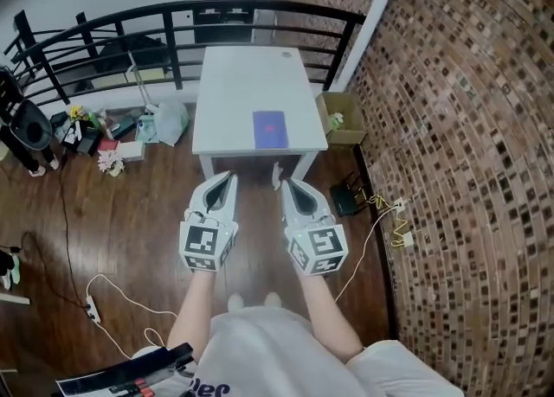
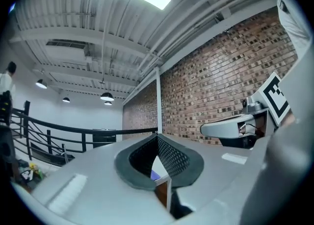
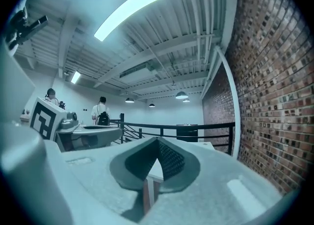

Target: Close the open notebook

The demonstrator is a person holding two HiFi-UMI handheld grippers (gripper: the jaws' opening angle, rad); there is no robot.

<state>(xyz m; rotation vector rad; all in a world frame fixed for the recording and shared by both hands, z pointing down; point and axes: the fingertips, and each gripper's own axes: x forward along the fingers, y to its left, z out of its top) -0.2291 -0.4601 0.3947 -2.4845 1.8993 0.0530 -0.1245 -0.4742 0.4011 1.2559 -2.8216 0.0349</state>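
Note:
A purple notebook (image 1: 269,130) lies flat on the white table (image 1: 234,101), near its front right part, showing one purple cover. Both grippers hang level in front of the person, short of the table's near edge and clear of the notebook. My left gripper (image 1: 231,177) is shut with nothing between its jaws; its tips meet in the left gripper view (image 2: 157,138), and a sliver of the notebook (image 2: 153,174) shows beyond them. My right gripper (image 1: 283,184) is also shut and empty (image 3: 157,143). Each gripper shows in the other's view, the right gripper (image 2: 230,130) and the left gripper (image 3: 91,133).
A cardboard box (image 1: 340,118) stands on the floor right of the table. Bags and clutter (image 1: 112,136) lie to its left by the black railing (image 1: 173,19). Cables (image 1: 112,296) trail over the wooden floor. A brick wall (image 1: 467,144) closes the right side. A person (image 3: 101,113) stands far off.

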